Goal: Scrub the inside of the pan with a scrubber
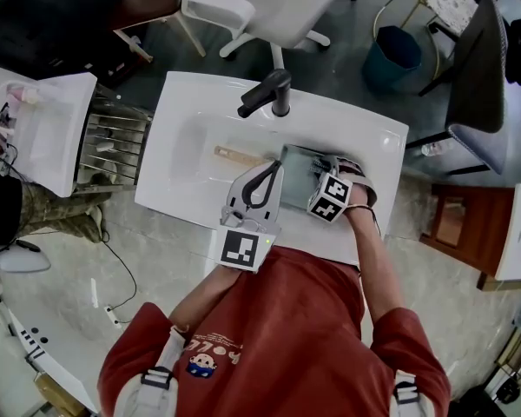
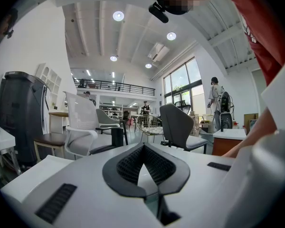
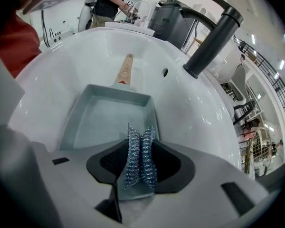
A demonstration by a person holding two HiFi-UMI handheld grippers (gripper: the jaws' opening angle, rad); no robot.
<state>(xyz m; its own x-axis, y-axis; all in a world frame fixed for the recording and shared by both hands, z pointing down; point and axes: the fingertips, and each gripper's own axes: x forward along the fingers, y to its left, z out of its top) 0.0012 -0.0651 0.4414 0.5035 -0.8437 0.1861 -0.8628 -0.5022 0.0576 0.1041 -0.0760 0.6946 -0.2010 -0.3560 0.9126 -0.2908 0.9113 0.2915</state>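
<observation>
Our right gripper (image 3: 140, 148) clamps the scrubber (image 3: 138, 167) over the pan (image 3: 104, 122) in the white sink (image 3: 52, 65); our left gripper (image 2: 143, 148), pinched closed and empty, faces office chairs (image 2: 178, 127).

This is an open-plan office or lab hall with a washing station set up in it. In the left gripper view a high ceiling with round lights (image 2: 118, 16) fills the top, a mezzanine railing (image 2: 116, 84) and tall windows (image 2: 185, 82) cross the middle, and office chairs (image 2: 178, 125) stand on open floor. In the head view a freestanding white sink (image 1: 191, 120) with a black faucet (image 1: 265, 94) sits at centre, a swivel chair (image 1: 260, 3) at top.
</observation>
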